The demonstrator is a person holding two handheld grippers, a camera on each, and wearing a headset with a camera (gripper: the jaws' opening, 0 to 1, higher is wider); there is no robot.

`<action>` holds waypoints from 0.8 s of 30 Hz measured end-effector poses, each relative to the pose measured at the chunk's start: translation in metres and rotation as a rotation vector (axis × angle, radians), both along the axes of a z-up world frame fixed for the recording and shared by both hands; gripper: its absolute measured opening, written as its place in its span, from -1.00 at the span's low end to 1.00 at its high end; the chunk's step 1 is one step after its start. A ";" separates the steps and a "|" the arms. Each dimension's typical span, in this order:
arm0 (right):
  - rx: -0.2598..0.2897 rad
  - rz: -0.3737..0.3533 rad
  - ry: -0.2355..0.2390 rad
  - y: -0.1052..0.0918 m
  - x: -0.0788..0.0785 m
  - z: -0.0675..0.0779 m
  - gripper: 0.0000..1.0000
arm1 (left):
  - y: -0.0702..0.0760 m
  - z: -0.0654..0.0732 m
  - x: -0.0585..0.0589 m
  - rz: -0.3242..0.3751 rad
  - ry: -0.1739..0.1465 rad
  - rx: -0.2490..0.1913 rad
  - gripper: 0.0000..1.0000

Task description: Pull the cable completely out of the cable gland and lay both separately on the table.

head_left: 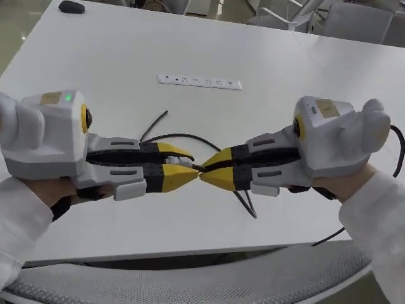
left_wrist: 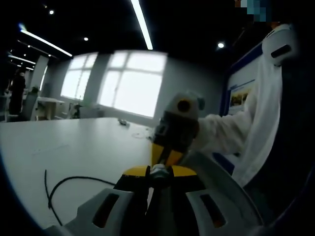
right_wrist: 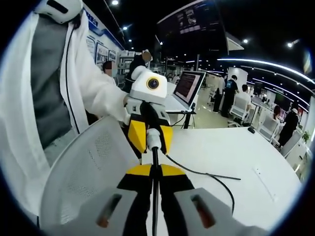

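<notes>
While both tools meet tip to tip in the lower middle of the head view, the pulling step is in hand and not yet done. The left tool (head_left: 190,166) is closed on the pale cable gland (head_left: 182,163). The right tool (head_left: 205,173) is closed on the black cable (head_left: 183,135) just beside the gland's mouth.

In the right gripper view the cable (right_wrist: 155,169) runs straight up from between that tool's jaws into the gland (right_wrist: 153,139), which sits between the other tool's yellow jaws. So the 2 parts are joined. More cable loops over the white surface (head_left: 285,57) behind the tools, and another stretch trails toward the lower right of the frame. How much of it is threaded through the gland I cannot tell.

By my reading, the next move calls for drawing the 2 tools apart along the cable's line, with both grips firm and the right tool probably taking a fresh hold nearer the gland if the cable does not come free in 1 pull. After that, each part goes down on the surface, apart from the other.
</notes>
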State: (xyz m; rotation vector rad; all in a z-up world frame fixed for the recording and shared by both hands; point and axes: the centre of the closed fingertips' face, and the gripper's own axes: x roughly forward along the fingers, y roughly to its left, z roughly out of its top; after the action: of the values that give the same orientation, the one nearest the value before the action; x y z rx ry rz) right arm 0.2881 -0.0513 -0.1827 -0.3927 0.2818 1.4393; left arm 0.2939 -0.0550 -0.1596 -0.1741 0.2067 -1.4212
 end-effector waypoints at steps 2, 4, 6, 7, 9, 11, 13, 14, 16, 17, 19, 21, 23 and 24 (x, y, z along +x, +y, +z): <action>-0.003 0.024 0.002 -0.002 0.000 -0.001 -0.94 | -0.002 0.001 0.001 0.004 -0.010 0.012 -0.66; -0.003 0.042 -0.001 -0.005 0.003 0.000 -0.94 | -0.004 0.002 0.003 0.008 -0.012 0.015 -0.66; 0.003 0.045 0.006 -0.008 0.007 0.005 -0.94 | -0.006 0.005 0.008 0.040 0.013 0.006 -0.66; 0.005 0.052 0.005 -0.009 0.007 0.008 -0.94 | -0.008 0.009 0.009 0.049 0.018 0.000 -0.66; 0.014 0.071 0.006 -0.012 0.008 0.013 -0.94 | -0.011 0.014 0.010 0.056 0.020 0.001 -0.66; 0.034 0.079 0.028 -0.014 0.009 0.018 -0.94 | -0.012 0.020 0.011 0.071 0.031 0.009 -0.66; 0.050 0.078 0.056 -0.015 0.009 0.023 -0.94 | -0.014 0.024 0.011 0.093 0.041 0.020 -0.66; 0.055 0.079 0.065 -0.015 0.008 0.025 -0.94 | -0.015 0.029 0.010 0.100 0.045 0.024 -0.66; 0.070 0.089 0.063 -0.017 0.007 0.029 -0.94 | -0.015 0.034 0.009 0.101 0.031 0.024 -0.66; 0.070 0.090 0.067 -0.018 0.007 0.029 -0.95 | -0.015 0.034 0.009 0.100 0.030 0.024 -0.66; 0.032 0.100 0.041 -0.022 0.008 0.023 -0.95 | -0.015 0.033 0.010 0.103 0.023 0.026 -0.66; -0.011 0.102 0.010 -0.027 0.010 0.017 -0.95 | -0.015 0.031 0.010 0.090 0.012 0.013 -0.66; -0.024 0.052 0.008 -0.032 0.014 0.015 -0.95 | -0.014 0.030 0.013 0.076 0.029 -0.004 -0.66; -0.019 0.034 0.013 -0.033 0.014 0.015 -0.95 | -0.014 0.033 0.014 0.074 0.023 -0.005 -0.66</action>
State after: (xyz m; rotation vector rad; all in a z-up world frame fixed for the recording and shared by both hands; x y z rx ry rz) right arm 0.3021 -0.0841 -0.1672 -0.4049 0.3009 1.4743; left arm 0.3080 -0.0688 -0.1267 -0.2005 0.2132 -1.3470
